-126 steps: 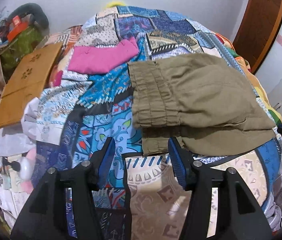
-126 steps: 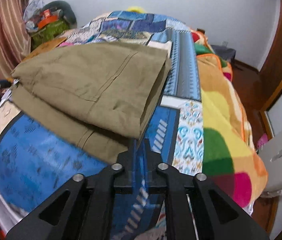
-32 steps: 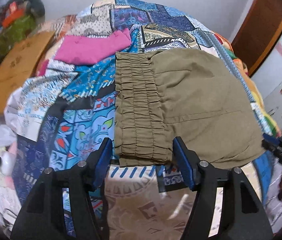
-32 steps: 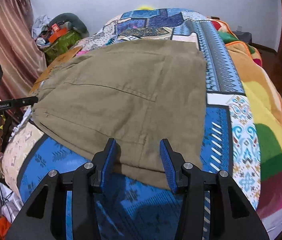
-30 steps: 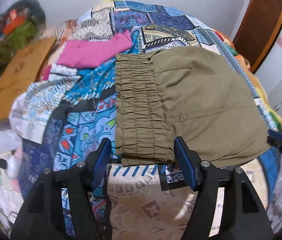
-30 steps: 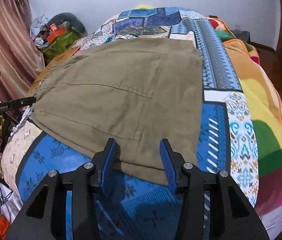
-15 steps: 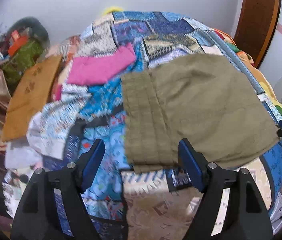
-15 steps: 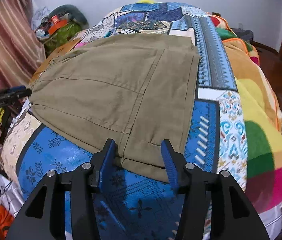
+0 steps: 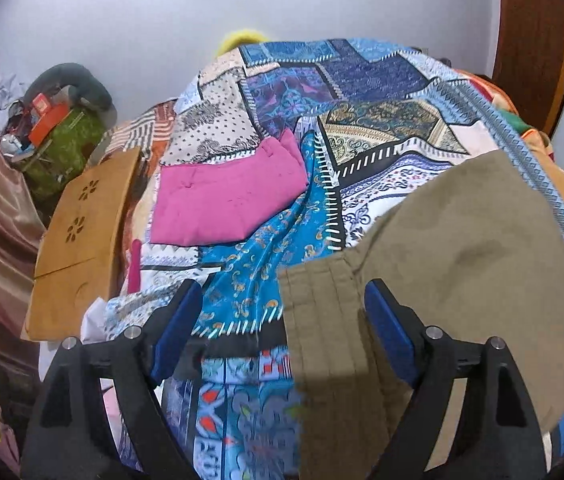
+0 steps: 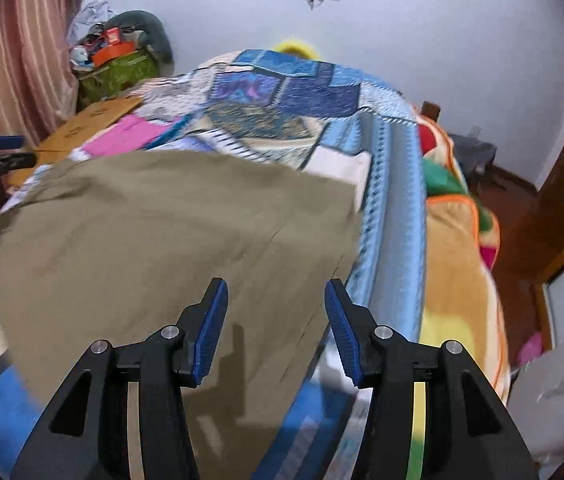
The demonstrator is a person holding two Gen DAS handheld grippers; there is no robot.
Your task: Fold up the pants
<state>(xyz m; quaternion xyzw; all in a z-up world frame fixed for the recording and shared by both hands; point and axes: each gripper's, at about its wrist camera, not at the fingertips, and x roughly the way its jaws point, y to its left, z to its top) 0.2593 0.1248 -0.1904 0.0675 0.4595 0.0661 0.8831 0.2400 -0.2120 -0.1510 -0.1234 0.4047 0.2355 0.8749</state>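
Observation:
The olive-green pants (image 9: 461,264) lie folded into a compact rectangle on the patterned bedspread (image 9: 266,280), with the gathered waistband (image 9: 321,320) at their left end. My left gripper (image 9: 282,320) is open and empty, and the waistband edge lies between its fingers. The pants also fill the lower left of the right wrist view (image 10: 154,240). My right gripper (image 10: 276,320) is open and empty above their right edge. The right wrist view is blurred by motion.
A folded pink garment (image 9: 226,196) lies further up the bed. A wooden board (image 9: 82,240) leans at the bed's left side. A green bag with clutter (image 9: 62,148) stands in the far left corner. An orange and yellow blanket (image 10: 453,272) covers the bed's right side.
The pants went from a loose two-layer fold to a flat compact rectangle. My right gripper opened. In the last second both grippers tilted up and now show more of the room.

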